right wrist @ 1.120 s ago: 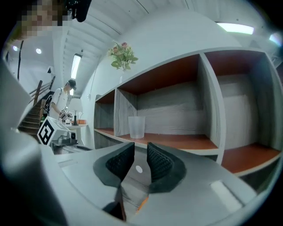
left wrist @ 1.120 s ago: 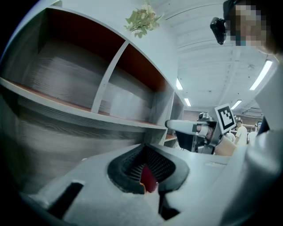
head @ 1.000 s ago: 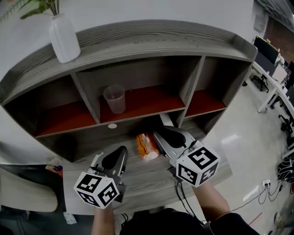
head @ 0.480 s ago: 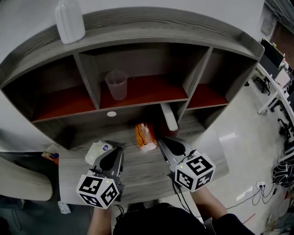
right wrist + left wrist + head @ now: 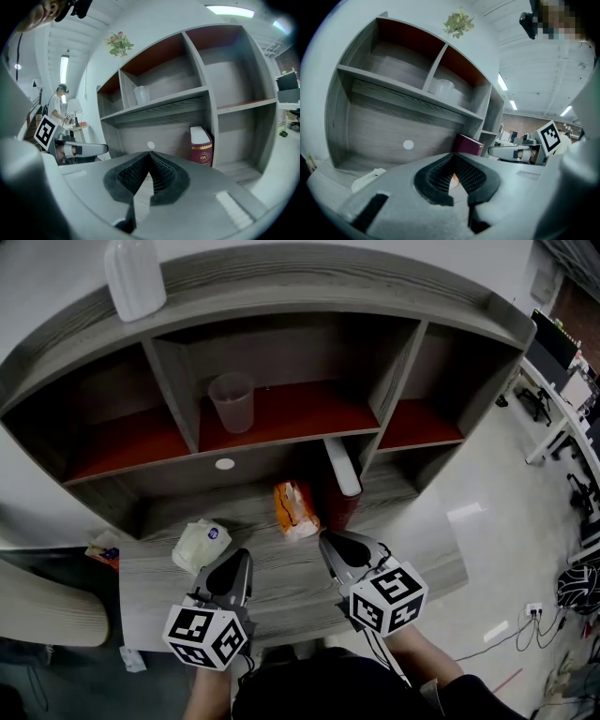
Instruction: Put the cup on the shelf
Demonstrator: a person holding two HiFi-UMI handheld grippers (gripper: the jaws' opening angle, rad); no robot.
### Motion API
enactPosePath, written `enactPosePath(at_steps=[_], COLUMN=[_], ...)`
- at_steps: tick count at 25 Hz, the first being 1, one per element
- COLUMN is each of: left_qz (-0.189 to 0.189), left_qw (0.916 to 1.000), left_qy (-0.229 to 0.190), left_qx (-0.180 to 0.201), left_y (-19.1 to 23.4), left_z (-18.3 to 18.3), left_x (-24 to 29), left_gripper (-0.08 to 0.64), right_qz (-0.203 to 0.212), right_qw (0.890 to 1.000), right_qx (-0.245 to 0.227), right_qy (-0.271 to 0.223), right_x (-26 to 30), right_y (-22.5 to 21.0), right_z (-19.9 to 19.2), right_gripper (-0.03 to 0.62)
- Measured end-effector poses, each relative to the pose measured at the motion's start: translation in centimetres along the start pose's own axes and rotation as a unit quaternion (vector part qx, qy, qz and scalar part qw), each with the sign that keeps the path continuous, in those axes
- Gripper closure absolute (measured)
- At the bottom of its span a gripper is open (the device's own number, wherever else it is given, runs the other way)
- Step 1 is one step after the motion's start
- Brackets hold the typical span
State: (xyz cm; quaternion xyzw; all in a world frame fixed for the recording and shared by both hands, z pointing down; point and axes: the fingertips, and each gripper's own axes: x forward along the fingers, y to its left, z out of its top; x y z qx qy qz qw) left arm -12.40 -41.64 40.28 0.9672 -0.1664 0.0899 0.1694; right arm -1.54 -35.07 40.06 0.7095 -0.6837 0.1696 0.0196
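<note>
Cup upright in middle shelf bay, left gripper and right gripper pinched closed, empty, white vessel cropped above, perhaps a bottle

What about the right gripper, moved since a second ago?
Yes. The right gripper drew back toward the person: tip was beside the orange packet, now short of it.

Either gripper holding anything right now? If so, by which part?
Nothing is held. The left gripper and right gripper both have their jaws together with nothing between them. The cup stands untouched in the shelf's middle compartment.
</note>
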Motion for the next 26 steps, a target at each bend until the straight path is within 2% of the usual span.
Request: enactPosePath(at_steps=[7,26], left_qz=[0.007,0.011], left_qw=[0.9999,0.9998], left_qy=[0.009,0.012], left_qx=[-0.001,0.010], left_y=[-0.2,-0.4], left_z=[-1.0,-0.5], left_x=[-0.5,-1.2], left_gripper=[0.565,0.565], right_qz=[0.006,0.023], right_qw=[1.000,1.000], right_qx=[0.002,-0.002], right_qy=[0.015,0.010], right_x=[0.2,0.5], right_y=[0.6,1.4], right_z=[-1.5,-0.6], right_gripper=[0.592,0.592])
